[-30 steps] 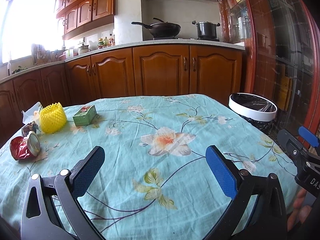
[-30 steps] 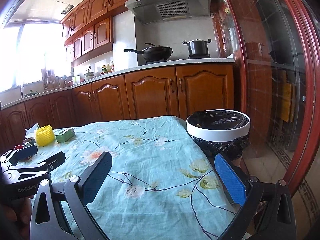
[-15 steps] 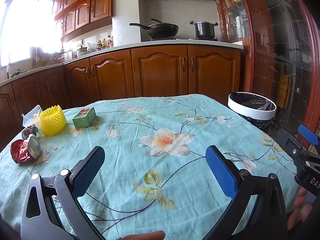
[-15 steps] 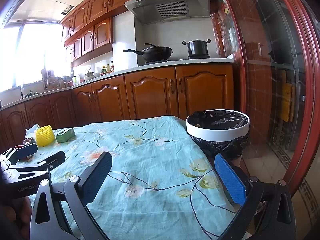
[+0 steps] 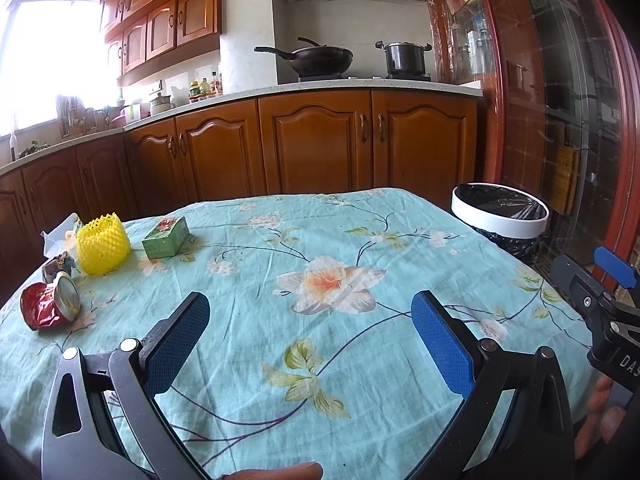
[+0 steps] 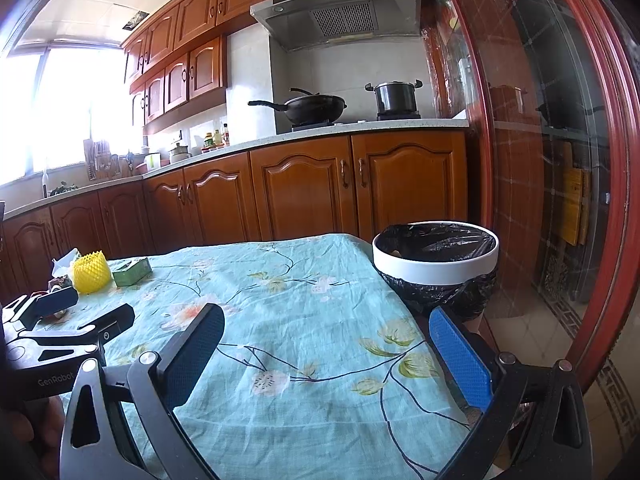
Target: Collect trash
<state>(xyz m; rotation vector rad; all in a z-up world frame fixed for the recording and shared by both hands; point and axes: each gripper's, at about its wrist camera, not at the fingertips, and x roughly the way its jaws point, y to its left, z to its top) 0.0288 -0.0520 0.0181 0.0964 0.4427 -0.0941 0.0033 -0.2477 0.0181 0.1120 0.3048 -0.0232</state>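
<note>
One crushed red can (image 5: pixel 48 307) lies sideways, mouth rightward.

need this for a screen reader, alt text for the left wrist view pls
Open tongs hover over a floral tablecloth; a crushed red can, yellow foam net and green box sit far left, a lined bin right.

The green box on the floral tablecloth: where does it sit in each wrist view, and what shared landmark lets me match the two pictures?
Left wrist: the green box lies at upper left on the tablecloth, just right of the yellow foam net.
Right wrist: the same box is small, far left, again right of the net.
Shared landmark: the white-rimmed trash bin beyond the table's right edge.
</note>
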